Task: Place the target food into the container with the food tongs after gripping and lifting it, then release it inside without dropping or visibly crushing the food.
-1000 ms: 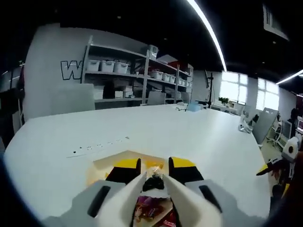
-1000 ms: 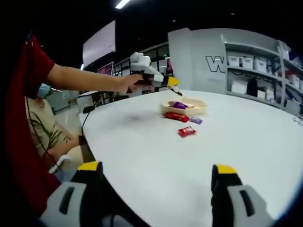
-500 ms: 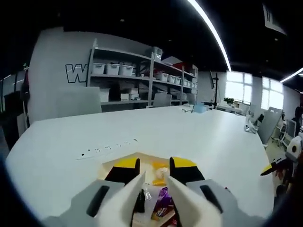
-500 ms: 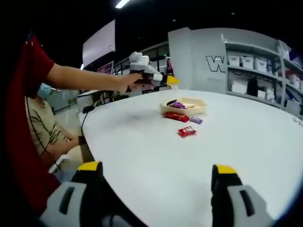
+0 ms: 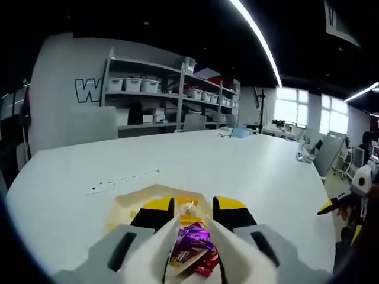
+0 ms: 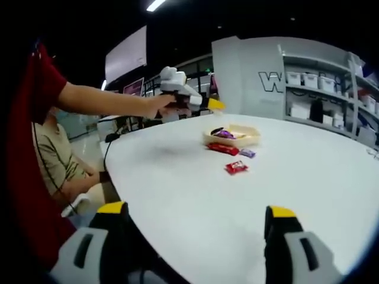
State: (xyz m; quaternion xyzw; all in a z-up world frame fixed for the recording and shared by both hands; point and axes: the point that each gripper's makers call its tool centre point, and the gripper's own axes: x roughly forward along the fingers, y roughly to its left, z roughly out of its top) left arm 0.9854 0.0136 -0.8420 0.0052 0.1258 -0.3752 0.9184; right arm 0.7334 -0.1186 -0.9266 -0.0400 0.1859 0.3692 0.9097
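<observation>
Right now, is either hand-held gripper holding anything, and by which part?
Nothing is held. The left hand-held gripper hangs open above the snack tray; the right hand-held gripper is open over the white table.

Near wall of the tray (image 5: 137, 200) and part of its contents covered by the white tongs (image 5: 190, 248) in the left gripper view; purple wrapper (image 5: 194, 236) seen between the blades, print unreadable. Whether the tong tips touch anything: hidden below the picture's edge. Left gripper (image 6: 214, 104) small in the right gripper view, jaw gap not to be made out. Tray contents there (image 6: 224, 134) too small to name. Three wrappers (image 6: 236, 167) on the table (image 6: 308, 171) beside the tray, labels illegible. Right gripper (image 6: 195, 219) cut off at the bottom edge; table's near edge hidden behind it.
</observation>
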